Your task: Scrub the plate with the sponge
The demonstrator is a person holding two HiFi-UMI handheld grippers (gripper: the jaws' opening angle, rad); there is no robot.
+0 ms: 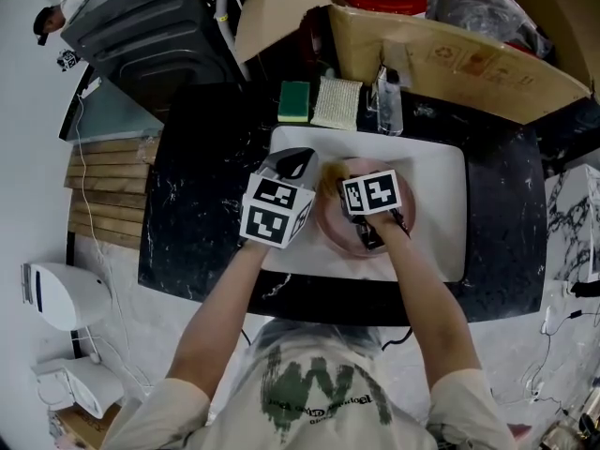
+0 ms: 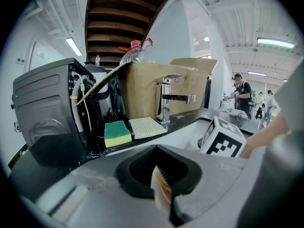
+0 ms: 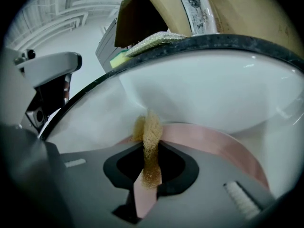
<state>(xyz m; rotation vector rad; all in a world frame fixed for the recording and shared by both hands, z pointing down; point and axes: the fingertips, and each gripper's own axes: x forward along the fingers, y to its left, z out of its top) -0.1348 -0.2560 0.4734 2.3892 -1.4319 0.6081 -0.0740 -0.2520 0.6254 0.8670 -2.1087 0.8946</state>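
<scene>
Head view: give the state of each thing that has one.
left gripper: shut on plate
right gripper: shut on sponge
plate: held by its rim, in the sink
sponge: squeezed thin, at plate's edge
faucet: no water running
green sponge: lying unused on the counter

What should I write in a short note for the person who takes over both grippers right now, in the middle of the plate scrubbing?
Left gripper: fingers shut on a thin pale edge, seemingly the rim of the pink plate.
Right gripper: fingers shut on the yellow-brown sponge, which sits at the plate's rim.
The plate is in the white sink. A green sponge and a mesh pad lie on the counter behind it.
Done: both grasps.
Left: scrub the plate's face. How much is clean cannot be told.
</scene>
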